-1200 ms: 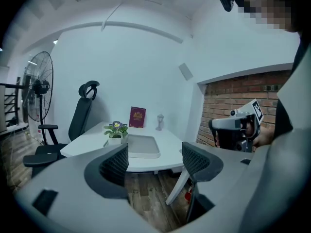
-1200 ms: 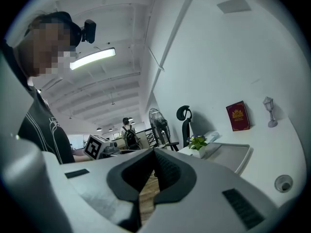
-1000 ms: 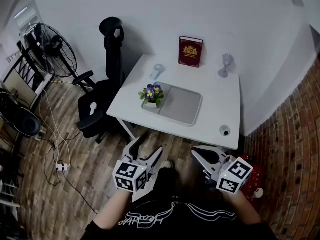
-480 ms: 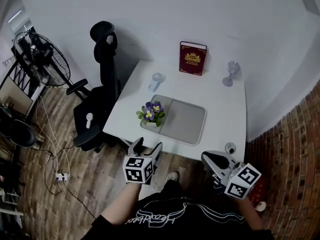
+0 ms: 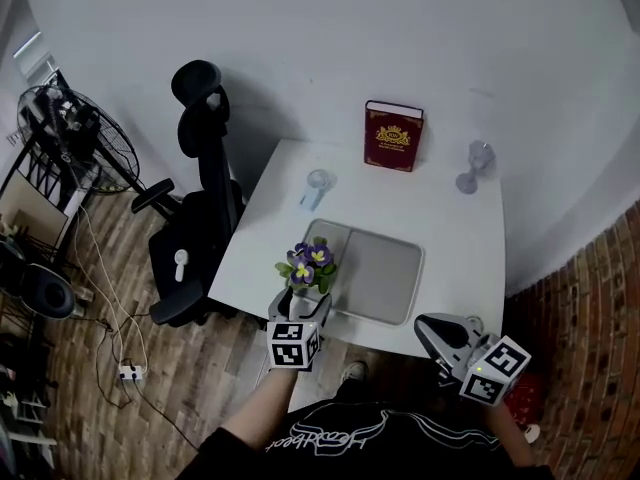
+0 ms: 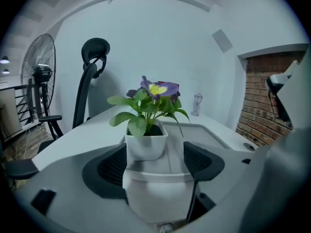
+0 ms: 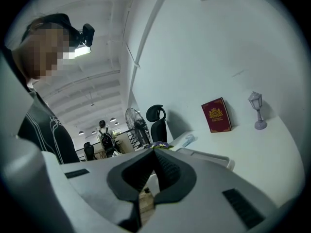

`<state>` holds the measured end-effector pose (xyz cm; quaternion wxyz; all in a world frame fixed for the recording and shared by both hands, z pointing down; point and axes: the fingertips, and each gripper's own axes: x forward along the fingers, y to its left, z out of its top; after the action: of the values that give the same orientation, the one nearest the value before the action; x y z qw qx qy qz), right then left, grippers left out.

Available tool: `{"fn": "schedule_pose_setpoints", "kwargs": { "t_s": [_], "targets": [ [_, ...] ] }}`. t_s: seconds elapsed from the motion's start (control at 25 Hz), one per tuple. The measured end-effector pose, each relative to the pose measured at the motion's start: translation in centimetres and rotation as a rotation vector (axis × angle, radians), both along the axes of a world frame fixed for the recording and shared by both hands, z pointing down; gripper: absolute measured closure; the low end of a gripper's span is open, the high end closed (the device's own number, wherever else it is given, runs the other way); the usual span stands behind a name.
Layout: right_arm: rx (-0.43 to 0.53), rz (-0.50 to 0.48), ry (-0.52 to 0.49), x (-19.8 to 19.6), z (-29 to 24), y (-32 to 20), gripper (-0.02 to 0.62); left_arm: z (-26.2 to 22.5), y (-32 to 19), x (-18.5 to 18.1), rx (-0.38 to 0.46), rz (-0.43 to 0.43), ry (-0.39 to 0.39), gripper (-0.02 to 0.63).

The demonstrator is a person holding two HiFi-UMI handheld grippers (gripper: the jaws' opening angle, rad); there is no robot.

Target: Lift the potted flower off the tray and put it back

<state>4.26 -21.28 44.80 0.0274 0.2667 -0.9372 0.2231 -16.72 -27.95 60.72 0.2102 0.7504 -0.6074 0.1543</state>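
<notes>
The potted flower point(image 5: 308, 264), purple blooms in a square white pot point(image 6: 146, 142), stands on the left end of the grey tray point(image 5: 380, 278) on the white table point(image 5: 450, 238). My left gripper point(image 5: 303, 306) is open right at the pot. In the left gripper view its dark pads point(image 6: 111, 168) flank the near side of the pot, with the left gripper point(image 6: 155, 163) not closed on it. My right gripper point(image 5: 432, 328) is shut and empty, hanging over the table's front edge to the right of the tray. In the right gripper view the right gripper point(image 7: 154, 153) has its pads together.
A red book point(image 5: 393, 136) stands at the table's back, a small glass ornament point(image 5: 477, 165) at the back right, a pale blue item point(image 5: 315, 186) behind the tray. A black office chair point(image 5: 200, 208) stands left of the table, a fan point(image 5: 75, 133) further left. Brick wall on the right.
The view has closed in on the table. My left gripper has travelled forward from below the table edge up to the pot. The right gripper came forward to the front edge.
</notes>
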Motion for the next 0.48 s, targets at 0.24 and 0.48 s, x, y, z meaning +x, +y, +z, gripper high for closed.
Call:
{"fn": "schedule_pose_setpoints", "kwargs": {
  "t_s": [0.24,0.48],
  "targets": [
    [-0.045,-0.005,-0.005,-0.4,1.4,-1.2,0.592,0.8,-2.2,-0.7,0.019,-0.013,-0.034,0.238],
    [-0.054,-0.002,0.011,-0.2,1.9,-1.6,0.592,1.3,-2.9,-1.2,0.027,-0.014,-0.057,0.238]
  ]
}}
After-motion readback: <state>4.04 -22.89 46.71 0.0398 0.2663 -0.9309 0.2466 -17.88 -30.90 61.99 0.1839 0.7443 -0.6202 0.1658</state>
